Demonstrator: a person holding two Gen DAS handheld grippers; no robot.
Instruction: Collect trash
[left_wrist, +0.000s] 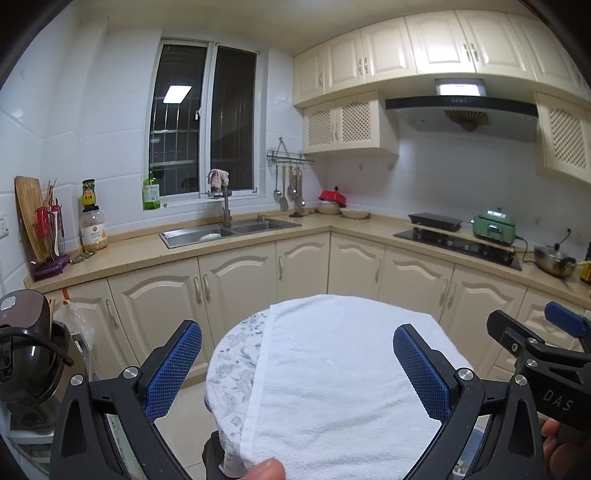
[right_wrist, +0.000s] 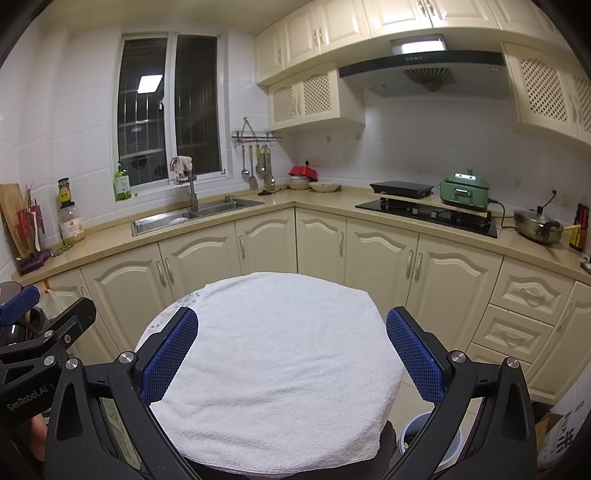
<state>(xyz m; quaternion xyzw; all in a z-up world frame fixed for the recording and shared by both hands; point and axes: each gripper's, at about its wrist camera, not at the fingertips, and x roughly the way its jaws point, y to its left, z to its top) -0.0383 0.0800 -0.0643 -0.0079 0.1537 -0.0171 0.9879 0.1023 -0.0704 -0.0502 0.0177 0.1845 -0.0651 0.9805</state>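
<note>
- Left gripper (left_wrist: 297, 369): blue-padded fingers (left_wrist: 173, 365) spread wide, empty, touching nothing, above the white towel (left_wrist: 332, 373).
- Right gripper (right_wrist: 291, 356): fingers likewise wide apart, empty.
- Towel: covers a round table (left_wrist: 236, 354).
- Trash: cannot tell where.

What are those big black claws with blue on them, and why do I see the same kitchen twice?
Those claws are grippers, tools a person holds, one in each hand. Each has a small camera looking forward between its two blue fingers, so you get two pictures of one kitchen. In the left camera's picture the left gripper is open and holds nothing, and the other gripper peeks in at the right edge. In the right camera's picture the right gripper is also open and holds nothing. In front of both is a round table covered by a white towel; nothing else lies on the towel. Behind are the sink and a green cooker on the counter.
</note>
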